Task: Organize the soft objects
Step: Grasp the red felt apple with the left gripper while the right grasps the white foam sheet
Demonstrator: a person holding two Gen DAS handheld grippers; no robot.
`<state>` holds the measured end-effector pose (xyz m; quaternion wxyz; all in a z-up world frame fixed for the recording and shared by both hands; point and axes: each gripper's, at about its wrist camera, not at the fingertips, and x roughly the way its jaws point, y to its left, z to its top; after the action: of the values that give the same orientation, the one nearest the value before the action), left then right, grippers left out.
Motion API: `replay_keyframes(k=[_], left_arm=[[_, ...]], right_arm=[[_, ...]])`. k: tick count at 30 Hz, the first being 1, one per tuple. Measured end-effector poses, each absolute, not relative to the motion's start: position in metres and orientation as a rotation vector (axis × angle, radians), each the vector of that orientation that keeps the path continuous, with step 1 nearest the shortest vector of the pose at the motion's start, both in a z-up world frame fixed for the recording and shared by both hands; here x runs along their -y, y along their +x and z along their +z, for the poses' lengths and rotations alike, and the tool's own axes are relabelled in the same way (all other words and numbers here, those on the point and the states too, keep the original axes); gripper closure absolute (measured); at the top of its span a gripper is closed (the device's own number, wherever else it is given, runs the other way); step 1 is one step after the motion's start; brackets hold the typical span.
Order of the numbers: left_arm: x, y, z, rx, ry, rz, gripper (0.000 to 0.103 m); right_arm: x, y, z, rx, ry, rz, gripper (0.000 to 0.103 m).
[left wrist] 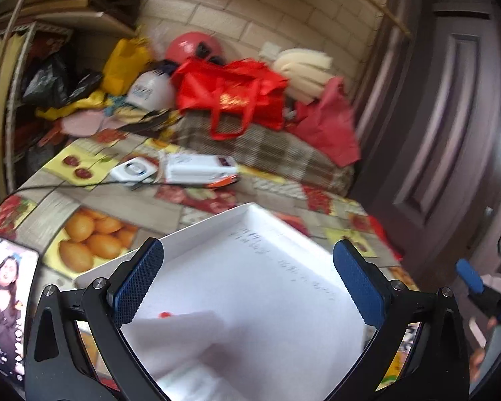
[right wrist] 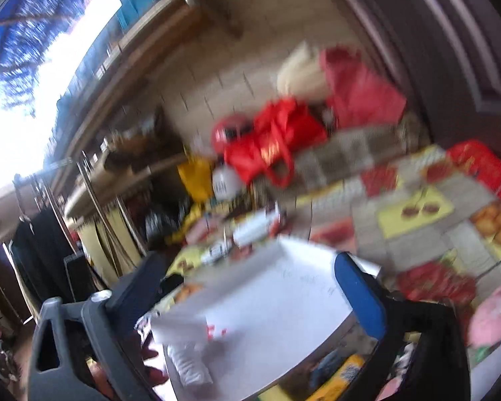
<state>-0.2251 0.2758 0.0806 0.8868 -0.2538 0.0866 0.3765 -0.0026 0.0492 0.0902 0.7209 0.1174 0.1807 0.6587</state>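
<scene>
White cloth lies in the tray under the splayed left claw

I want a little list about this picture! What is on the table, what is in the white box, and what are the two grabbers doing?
table: fruit-pattern cloth
white box: open, in front of both grippers
in the box: a soft white thing, blurred, with a bit of red
phone: at the left edge of the table, screen lit
behind the table: red bag, yellow bag, red ball
pink soft thing: on the table, right of the box
left gripper: fingers wide apart, holding nothing
right gripper: fingers wide apart, holding nothing
</scene>
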Motion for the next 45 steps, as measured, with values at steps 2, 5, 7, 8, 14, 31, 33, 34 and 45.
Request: replay_keyframes(k=[2,5,7,8,14,31,33,34,45], left_arm=[[-0.265,-0.221,0.086,-0.156,-0.486,0.739,0.001],[-0.245,-0.211,0.093,-0.153,-0.412,0.632,0.001],[-0.234,-0.2,0.097,-0.197,-0.392,0.521,0.001],[-0.224,-0.193,0.099,-0.23,-0.379,0.439,0.001],[-0.167,-0.169,0.09,-0.413,-0.324,0.197,0.001],[-0.092,-0.152,0.041,-0.696,-0.228,0.094,0.001],[-0.093,-0.151,0.038,-0.714,-0.234,0.104,0.001],[-0.093,-0.148,0.036,-0.727,-0.233,0.113,0.001],[-0.084,-0.13,0.021,-0.798,-0.244,0.07,0.058]], right_arm=[[-0.037,0.009,0.091,-0.397,0.279,1.458,0.0],[-0.029,0.026,0.087,-0.449,0.255,1.427,0.0],[-0.013,0.036,0.081,-0.441,0.247,1.385,0.0],[-0.005,0.041,0.078,-0.432,0.247,1.364,0.0],[0.054,0.083,0.059,-0.417,0.274,1.203,0.0],[0.013,0.101,-0.016,-0.689,-0.378,1.078,0.0],[0.014,0.102,-0.023,-0.701,-0.414,1.067,0.0],[0.011,0.102,-0.026,-0.715,-0.431,1.067,0.0],[0.017,0.098,-0.032,-0.751,-0.445,1.065,0.013]])
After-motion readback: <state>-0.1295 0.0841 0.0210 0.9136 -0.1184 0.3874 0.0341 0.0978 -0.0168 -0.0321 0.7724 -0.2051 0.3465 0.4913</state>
